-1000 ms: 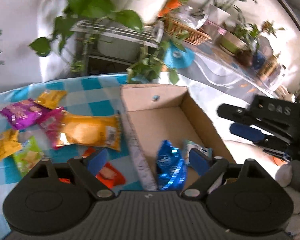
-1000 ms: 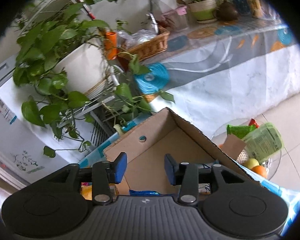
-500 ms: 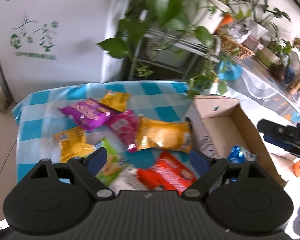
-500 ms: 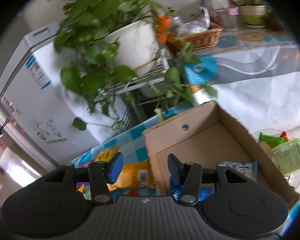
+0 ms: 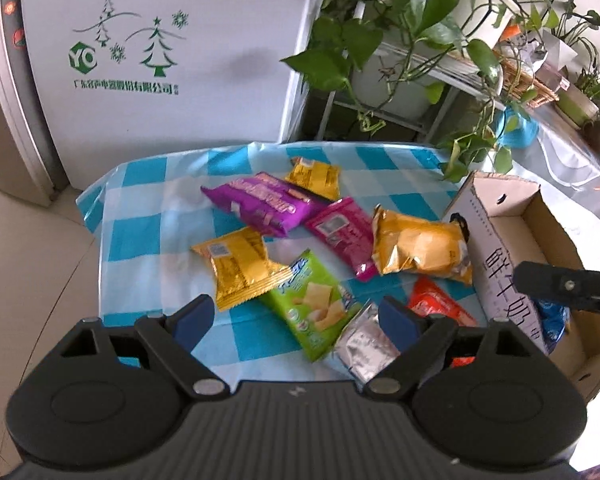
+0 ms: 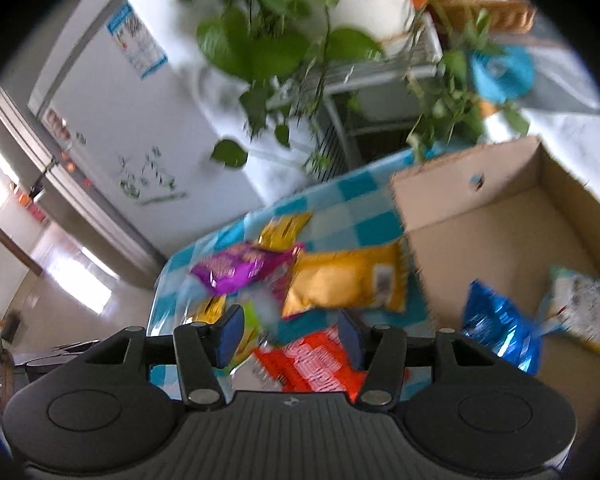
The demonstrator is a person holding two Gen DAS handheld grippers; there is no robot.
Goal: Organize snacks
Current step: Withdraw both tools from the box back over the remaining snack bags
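Note:
Several snack packets lie on the blue checked tablecloth [image 5: 152, 216]: a purple packet [image 5: 260, 202], a magenta one [image 5: 342, 234], a large gold bag [image 5: 418, 246], a yellow packet [image 5: 240, 266], a green packet [image 5: 314, 304], a silver one [image 5: 362, 346] and a red one [image 5: 436, 306]. A cardboard box [image 5: 500, 240] stands at the right; a blue packet [image 6: 500, 330] and a pale packet [image 6: 580, 306] lie inside. My left gripper [image 5: 296, 320] is open above the green packet. My right gripper [image 6: 290, 338] is open above the red packet [image 6: 316, 364].
A white fridge [image 5: 160, 60] stands behind the table. Potted plants [image 5: 400, 20] on a metal rack hang over the table's far right corner. A wicker basket [image 5: 528, 84] sits on a side counter. The floor drops off at the table's left edge.
Both grippers have swung left, from the box to the loose packets on the cloth. Both stay open and empty. The right view is motion blurred.

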